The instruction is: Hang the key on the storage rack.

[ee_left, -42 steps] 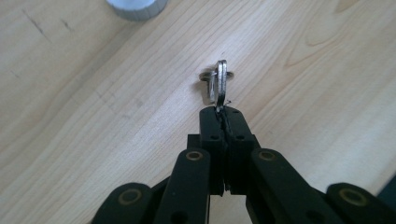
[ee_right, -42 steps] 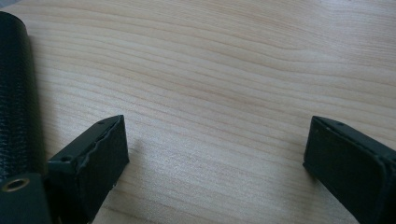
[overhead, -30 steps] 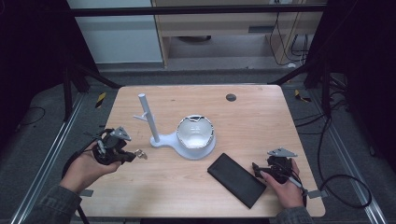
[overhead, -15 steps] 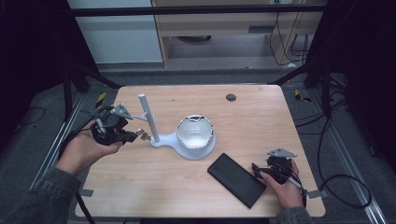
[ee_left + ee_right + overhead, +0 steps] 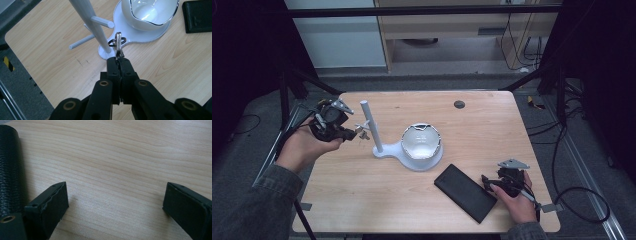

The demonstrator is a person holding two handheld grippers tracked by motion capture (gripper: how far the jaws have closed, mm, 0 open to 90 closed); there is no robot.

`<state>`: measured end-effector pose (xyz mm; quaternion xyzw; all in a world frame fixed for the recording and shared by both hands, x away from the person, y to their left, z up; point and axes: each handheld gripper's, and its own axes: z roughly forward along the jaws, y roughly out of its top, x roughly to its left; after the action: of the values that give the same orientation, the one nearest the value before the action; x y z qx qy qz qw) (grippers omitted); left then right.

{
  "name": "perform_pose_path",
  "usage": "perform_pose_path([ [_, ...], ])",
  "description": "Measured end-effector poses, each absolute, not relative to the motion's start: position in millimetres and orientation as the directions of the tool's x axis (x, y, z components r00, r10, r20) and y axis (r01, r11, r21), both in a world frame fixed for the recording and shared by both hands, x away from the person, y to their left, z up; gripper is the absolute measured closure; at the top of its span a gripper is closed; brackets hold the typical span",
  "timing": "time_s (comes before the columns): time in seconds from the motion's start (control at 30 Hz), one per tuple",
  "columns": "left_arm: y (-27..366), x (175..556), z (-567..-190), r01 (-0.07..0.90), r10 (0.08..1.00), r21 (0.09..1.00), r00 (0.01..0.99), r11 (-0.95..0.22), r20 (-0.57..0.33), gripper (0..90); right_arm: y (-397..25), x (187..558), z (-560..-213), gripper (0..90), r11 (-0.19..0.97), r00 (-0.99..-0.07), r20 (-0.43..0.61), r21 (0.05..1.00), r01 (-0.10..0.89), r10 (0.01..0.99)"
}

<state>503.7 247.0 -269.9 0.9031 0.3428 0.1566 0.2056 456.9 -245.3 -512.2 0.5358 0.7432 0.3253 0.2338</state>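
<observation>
Your left gripper (image 5: 119, 58) has its jaws clenched on a key (image 5: 118, 45) with its ring, held just beside the white stand (image 5: 93, 23). Your right gripper (image 5: 115, 200) rests on the desk (image 5: 492, 125), jaws released, beside the black case (image 5: 465, 191).

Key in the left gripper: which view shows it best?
Left gripper view. The key and its ring stand out sharply from the shut left gripper, beside the white stand. The high view shows just a small pale glint at the jaws.

Shiny metal key (image 5: 118, 46); matt white plastic stand (image 5: 88, 20); glossy bowl (image 5: 149, 12); grained black case (image 5: 8, 170); smooth pale wooden table (image 5: 125, 157).
</observation>
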Motion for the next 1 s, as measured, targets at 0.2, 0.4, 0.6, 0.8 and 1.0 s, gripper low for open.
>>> perform_pose_path([
  [0.2,250,508,-266,0.563,0.696,0.486,0.703,-0.669,0.143,87.9,-245,457,-512,6.3,0.212,-0.315,0.003,0.734,0.645,0.949],
  [0.4,247,511,-264,0.562,0.695,0.486,0.704,-0.669,0.143,87.9,-245,457,-513,6.3,0.215,-0.315,-0.002,0.735,0.643,0.949],
  [0.6,243,512,-261,0.557,0.696,0.491,0.702,-0.67,0.153,87.9,-245,457,-513,6.3,0.215,-0.315,-0.002,0.735,0.643,0.949],
  [0.8,241,515,-263,0.558,0.699,0.49,0.698,-0.67,0.16,87.9,-245,457,-513,6.3,0.216,-0.316,-0.002,0.735,0.643,0.949],
  [1.0,240,520,-266,0.565,0.705,0.491,0.691,-0.663,0.157,87.9,-245,457,-513,6.2,0.218,-0.318,-0.004,0.735,0.642,0.948],
])
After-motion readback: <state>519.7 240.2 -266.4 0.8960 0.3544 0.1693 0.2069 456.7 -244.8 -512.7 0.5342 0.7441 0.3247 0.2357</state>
